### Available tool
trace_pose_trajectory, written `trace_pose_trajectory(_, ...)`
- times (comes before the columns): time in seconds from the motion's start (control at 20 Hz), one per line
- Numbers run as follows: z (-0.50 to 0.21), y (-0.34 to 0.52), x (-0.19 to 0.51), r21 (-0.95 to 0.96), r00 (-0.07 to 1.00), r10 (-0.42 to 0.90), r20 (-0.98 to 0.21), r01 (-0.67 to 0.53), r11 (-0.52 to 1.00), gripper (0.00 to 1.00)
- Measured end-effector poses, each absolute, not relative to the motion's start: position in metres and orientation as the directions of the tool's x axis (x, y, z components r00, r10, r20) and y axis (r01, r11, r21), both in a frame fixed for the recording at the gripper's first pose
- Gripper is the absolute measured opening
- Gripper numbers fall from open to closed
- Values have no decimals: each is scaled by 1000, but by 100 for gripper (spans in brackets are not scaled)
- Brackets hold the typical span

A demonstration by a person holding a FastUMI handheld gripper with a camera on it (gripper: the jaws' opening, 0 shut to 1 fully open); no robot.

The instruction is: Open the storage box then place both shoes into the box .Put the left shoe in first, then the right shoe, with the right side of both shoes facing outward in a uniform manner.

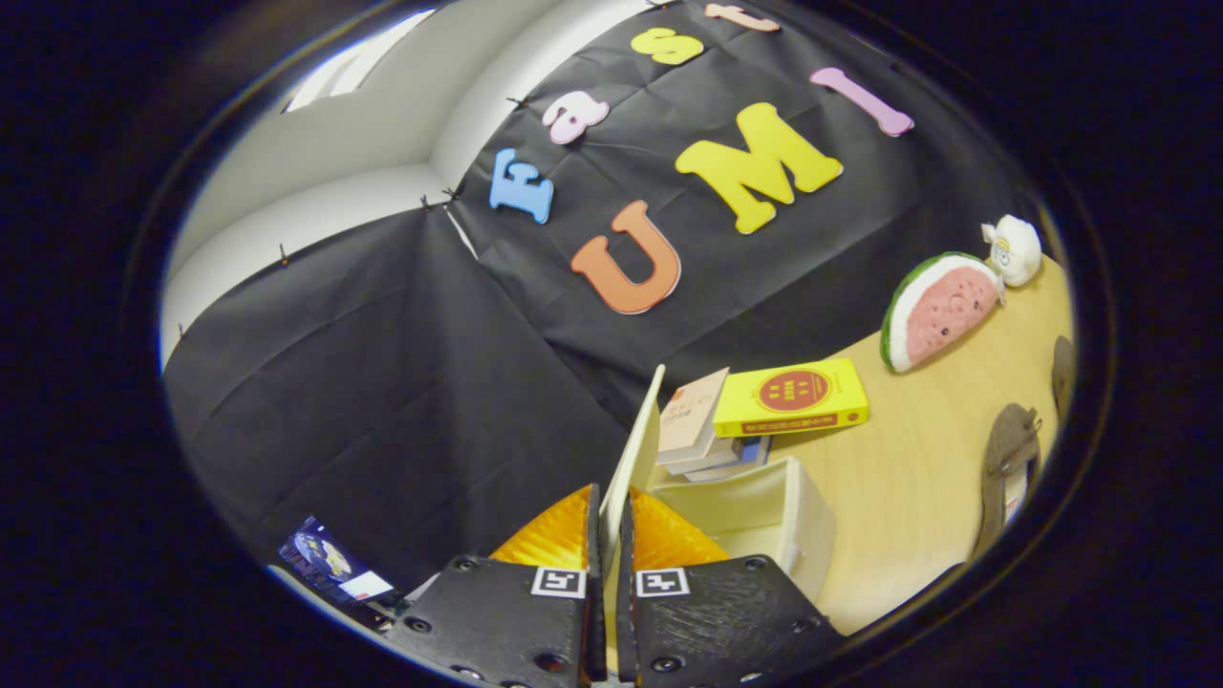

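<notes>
My gripper (610,535) is shut on the cream lid (635,454) of the storage box (764,521). The lid stands raised on edge between both fingers and runs up beyond them. The box is open just to the right of the fingers, and the part of its pale inside that I can see holds nothing. Two dark brown shoes lie on the wooden table to the right: one shoe (1008,468) nearer, the other shoe (1062,375) further off, only partly seen.
A yellow book (791,397) and a stack of other books (702,430) lie just behind the box. A watermelon-slice plush (941,311) and a small white plush (1015,250) stand at the back of the table (908,478) against the black cloth wall.
</notes>
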State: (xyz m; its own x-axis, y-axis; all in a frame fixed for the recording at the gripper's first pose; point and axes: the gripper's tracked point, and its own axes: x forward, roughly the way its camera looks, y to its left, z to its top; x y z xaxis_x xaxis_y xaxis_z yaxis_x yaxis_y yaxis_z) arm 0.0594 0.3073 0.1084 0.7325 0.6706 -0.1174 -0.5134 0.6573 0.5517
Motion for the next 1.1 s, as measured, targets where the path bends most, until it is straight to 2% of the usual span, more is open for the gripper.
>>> trace_pose_trajectory(0.4,139,427,35,358,691,712,-127,-637,683,5)
trace_pose_trajectory(0.45,139,440,35,337,690,713,-125,-647,684,10)
trace_pose_trajectory(0.5,139,454,34,314,682,720,-129,-661,682,10)
trace_pose_trajectory(0.6,129,481,29,285,652,744,-145,-692,663,19)
trace_pose_trajectory(0.7,117,502,19,240,609,774,-175,-736,634,45)
trace_pose_trajectory(0.9,108,524,6,116,617,771,-155,-764,635,96)
trace_pose_trajectory(1.1,101,526,-2,101,618,772,-147,-767,633,95)
